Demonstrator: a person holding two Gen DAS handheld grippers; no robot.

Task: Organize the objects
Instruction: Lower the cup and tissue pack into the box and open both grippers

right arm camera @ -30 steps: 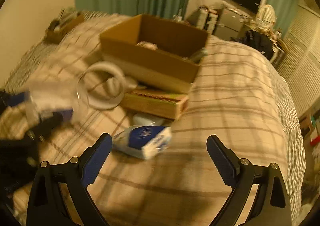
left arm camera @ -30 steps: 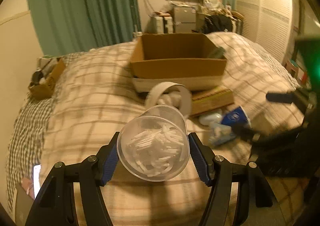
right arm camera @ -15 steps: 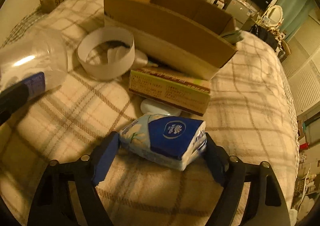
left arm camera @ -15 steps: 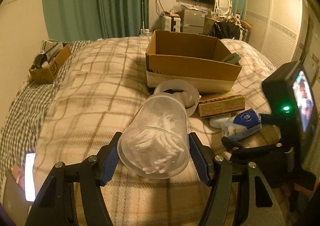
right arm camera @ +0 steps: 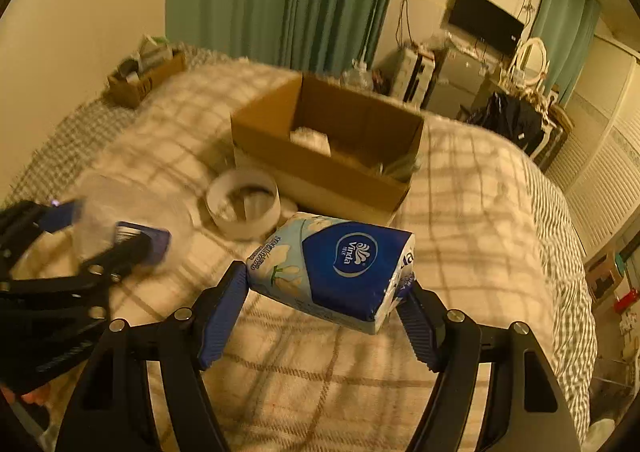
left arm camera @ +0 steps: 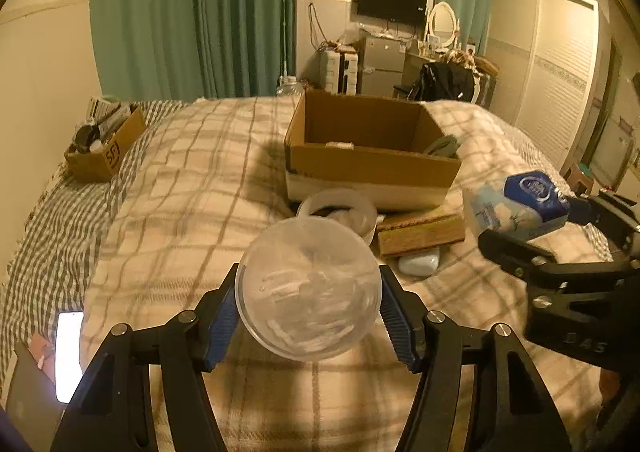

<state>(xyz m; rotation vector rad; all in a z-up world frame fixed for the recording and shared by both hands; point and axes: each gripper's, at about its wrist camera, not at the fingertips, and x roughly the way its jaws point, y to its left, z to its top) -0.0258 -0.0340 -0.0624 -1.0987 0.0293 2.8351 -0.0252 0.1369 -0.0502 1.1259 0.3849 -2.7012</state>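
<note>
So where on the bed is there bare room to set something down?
Free: the plaid blanket between the small side box and the big cardboard box, and right of that box. Crowded: in front of it, where the white ring, flat carton and white case cluster.

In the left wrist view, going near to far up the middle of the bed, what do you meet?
Clear plastic jar in the left gripper → white ring → large cardboard box.

Clear glossy plastic jar point(left arm camera: 308, 290); tissue pack point(right arm camera: 334, 266) in shiny printed film, probably plastic; matt brown cardboard box point(left arm camera: 370, 154); soft woven checked bed cover point(left arm camera: 192, 180).
</note>
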